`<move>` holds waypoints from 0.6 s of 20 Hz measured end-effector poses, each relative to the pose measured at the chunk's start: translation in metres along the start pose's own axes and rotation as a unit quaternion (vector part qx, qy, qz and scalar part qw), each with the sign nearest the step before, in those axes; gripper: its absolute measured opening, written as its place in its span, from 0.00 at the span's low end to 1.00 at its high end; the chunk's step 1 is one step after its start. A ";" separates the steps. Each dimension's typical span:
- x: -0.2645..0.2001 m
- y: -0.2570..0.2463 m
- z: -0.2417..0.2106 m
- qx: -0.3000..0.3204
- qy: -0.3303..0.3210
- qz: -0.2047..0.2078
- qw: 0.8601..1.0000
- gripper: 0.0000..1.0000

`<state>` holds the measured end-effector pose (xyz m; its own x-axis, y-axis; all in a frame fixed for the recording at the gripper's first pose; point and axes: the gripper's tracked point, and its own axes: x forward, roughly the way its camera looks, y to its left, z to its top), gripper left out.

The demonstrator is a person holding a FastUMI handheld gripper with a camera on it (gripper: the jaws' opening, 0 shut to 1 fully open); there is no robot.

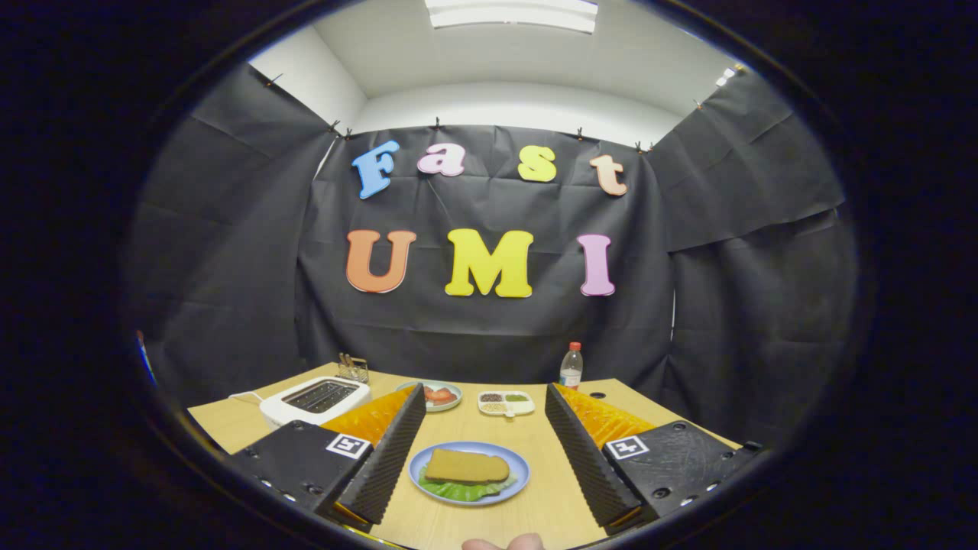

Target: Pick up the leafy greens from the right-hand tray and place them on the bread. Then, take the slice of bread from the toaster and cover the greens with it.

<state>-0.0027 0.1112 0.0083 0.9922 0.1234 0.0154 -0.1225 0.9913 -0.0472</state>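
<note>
A blue plate sits on the wooden table between my two fingers. On it lies a slice of brown bread over green leafy greens that stick out at its near edge. My gripper is open, raised above the table, with nothing between its fingers. The white toaster stands beyond the left finger, and its slots look dark.
A small plate with tomato slices and a white divided dish of seeds and condiments sit beyond the blue plate. A bottle with a red cap stands at the back. A small holder is behind the toaster. Fingertips of a hand show near me.
</note>
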 end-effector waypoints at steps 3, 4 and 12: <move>-0.003 0.000 -0.002 0.000 0.002 0.001 1.000 0.96; -0.003 0.001 -0.004 0.006 0.005 0.005 1.000 0.96; -0.010 0.000 0.001 0.005 0.002 0.006 1.000 0.96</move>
<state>-0.0123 0.1098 0.0094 0.9908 0.1351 0.0117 -0.1345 0.9902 -0.0369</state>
